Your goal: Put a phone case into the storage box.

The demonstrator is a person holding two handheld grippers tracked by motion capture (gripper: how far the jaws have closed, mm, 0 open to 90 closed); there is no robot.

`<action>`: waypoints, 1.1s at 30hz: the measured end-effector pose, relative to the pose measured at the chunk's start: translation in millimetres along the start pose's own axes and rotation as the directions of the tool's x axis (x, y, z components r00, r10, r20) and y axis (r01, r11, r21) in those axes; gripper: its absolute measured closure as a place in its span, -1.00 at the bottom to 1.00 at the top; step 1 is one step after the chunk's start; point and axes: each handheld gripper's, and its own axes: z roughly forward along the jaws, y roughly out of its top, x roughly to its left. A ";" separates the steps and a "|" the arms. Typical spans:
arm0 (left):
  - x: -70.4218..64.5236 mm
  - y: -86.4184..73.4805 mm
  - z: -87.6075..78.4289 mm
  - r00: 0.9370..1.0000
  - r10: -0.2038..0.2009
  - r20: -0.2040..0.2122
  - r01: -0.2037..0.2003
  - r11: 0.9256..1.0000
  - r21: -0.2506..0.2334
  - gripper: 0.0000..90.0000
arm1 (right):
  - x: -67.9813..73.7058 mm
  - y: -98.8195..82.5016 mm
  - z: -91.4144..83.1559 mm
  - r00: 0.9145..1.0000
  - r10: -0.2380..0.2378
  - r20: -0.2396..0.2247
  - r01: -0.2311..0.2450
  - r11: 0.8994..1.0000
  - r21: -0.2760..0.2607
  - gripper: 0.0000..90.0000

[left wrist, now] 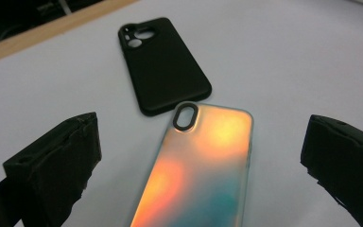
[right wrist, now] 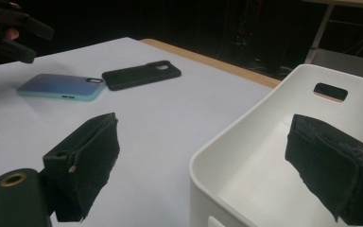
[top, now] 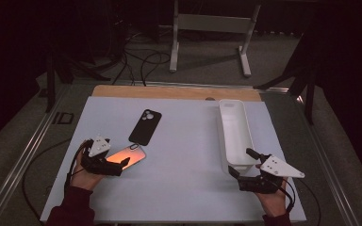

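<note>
Iridescent phone case (left wrist: 201, 170) lies flat between the parted jaws of the left gripper (top: 118, 165), ungrasped; black case (left wrist: 163, 64) just beyond. Right gripper (top: 244, 165) spread wide at the white bin's (top: 236, 127) near end.

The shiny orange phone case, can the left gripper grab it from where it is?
Probably yes. The left gripper is open right at the shiny orange phone case, whose near end lies between the jaws. The black phone case lies beyond it, not in the way.

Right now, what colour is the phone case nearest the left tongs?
Iridescent orange shading to teal, best in the left gripper view.
</note>
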 end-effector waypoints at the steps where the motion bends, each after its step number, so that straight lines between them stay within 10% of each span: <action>1: 0.4 -0.5 2.3 1.000 -0.005 0.002 0.005 1.000 0.008 -1.00 | -0.1 0.0 0.1 1.000 0.001 -0.001 -0.001 1.000 -0.001 -0.78; 19: 7.5 -7.8 23.8 0.999 0.025 0.036 -0.030 0.986 0.167 -1.00 | -0.7 -1.5 1.1 1.000 -0.001 0.001 0.001 1.000 0.007 -0.78; 33: 7.1 -17.2 36.3 0.996 0.056 0.075 -0.076 0.951 0.299 -1.00 | 0.0 -1.7 2.0 1.000 0.002 -0.001 -0.002 1.000 0.006 -0.78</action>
